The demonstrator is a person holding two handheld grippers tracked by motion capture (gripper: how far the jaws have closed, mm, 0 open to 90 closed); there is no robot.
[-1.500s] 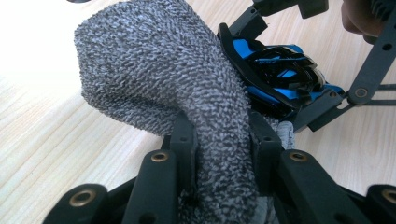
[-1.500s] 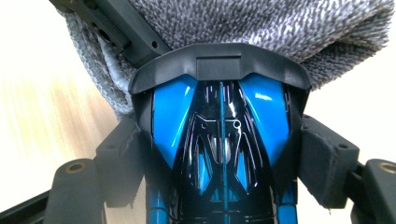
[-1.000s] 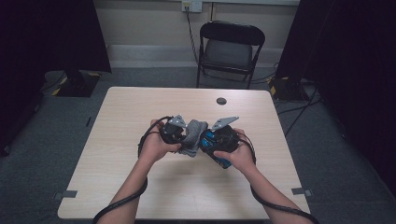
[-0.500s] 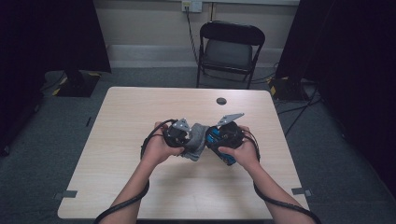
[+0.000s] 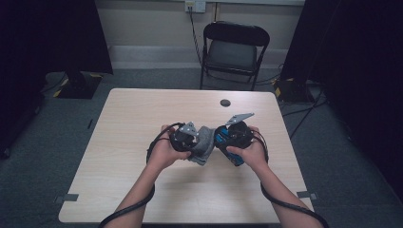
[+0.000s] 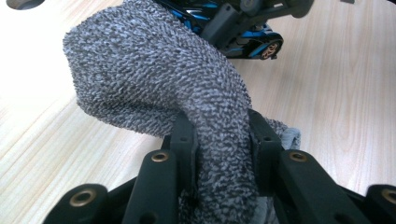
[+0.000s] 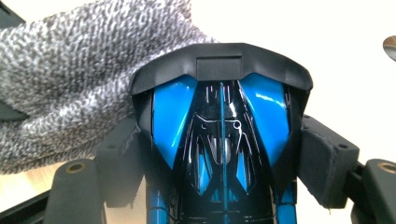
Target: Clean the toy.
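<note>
While my hands drifted toward the table's (image 5: 142, 190) near edge, little else changed: my left gripper (image 5: 187, 137) pinches the grey knitted sock (image 6: 154, 79), my right gripper (image 5: 230, 135) squeezes the blue-and-black toy car (image 7: 219, 135), noses touching mid-table, ready to slide in.

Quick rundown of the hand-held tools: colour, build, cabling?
Both are black. The left tool has two flat jaws on linkage arms with brass-coloured pivot bushings; the right tool has padded black jaws. Each carries a grey three-cornered plate on top and trails a black cable. Forearms are bare, no sleeves.
</note>
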